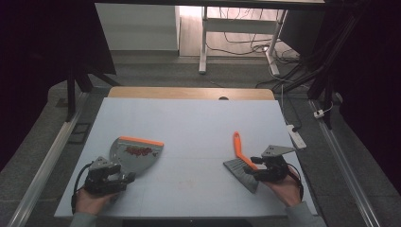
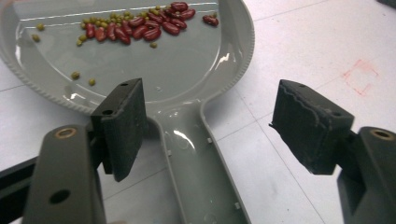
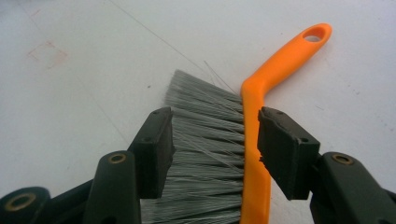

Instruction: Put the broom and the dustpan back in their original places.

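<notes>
On the pale blue table (image 1: 198, 123), a grey dustpan (image 1: 135, 156) holding red beans (image 2: 149, 25) lies at the left, its handle between the spread jaws of the left gripper (image 2: 210, 126). At the right lies an orange-handled brush (image 3: 254, 140); the right gripper (image 3: 212, 140) straddles it, jaws wide and clear of it.

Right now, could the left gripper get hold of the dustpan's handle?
Probably yes. The left gripper has its jaws open on either side of the dustpan handle, which lies flat on the table between them with nothing in the way.
</notes>
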### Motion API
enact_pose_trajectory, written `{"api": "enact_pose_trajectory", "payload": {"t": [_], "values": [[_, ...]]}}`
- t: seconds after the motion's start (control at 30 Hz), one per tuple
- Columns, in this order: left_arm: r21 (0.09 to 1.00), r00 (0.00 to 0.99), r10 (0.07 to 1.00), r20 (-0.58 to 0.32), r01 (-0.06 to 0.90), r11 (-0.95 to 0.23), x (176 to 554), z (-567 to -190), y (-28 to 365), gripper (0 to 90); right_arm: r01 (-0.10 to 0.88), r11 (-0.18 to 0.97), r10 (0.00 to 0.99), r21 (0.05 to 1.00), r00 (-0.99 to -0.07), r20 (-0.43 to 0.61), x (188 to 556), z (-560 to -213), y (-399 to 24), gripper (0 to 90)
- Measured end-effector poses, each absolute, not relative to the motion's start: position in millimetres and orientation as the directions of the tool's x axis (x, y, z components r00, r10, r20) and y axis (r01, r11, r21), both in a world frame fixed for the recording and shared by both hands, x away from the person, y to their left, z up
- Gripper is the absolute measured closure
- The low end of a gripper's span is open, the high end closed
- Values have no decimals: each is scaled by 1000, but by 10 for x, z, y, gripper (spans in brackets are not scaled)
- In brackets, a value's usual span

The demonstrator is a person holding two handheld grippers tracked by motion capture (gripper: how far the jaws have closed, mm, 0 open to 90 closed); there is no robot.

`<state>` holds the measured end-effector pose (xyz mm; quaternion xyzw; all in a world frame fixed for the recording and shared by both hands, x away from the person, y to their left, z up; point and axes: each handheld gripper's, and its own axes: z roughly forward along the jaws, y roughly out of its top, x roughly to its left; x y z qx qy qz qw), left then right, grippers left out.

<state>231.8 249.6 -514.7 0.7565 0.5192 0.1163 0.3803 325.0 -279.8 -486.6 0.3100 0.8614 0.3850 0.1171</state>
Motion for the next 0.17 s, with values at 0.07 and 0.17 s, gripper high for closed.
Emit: {"api": "enact_pose_trajectory", "payload": {"t": [0.07,0.17], "values": [[696,434,873,-222,698,-169,2320,-5146,2496,278,440,510,619,739,-784,39,3245,-4863,-2799,459],[696,433,873,-222,698,-170,2319,-5145,2498,278,429,515,614,742,-789,31,3240,-4854,-2799,459]]}}
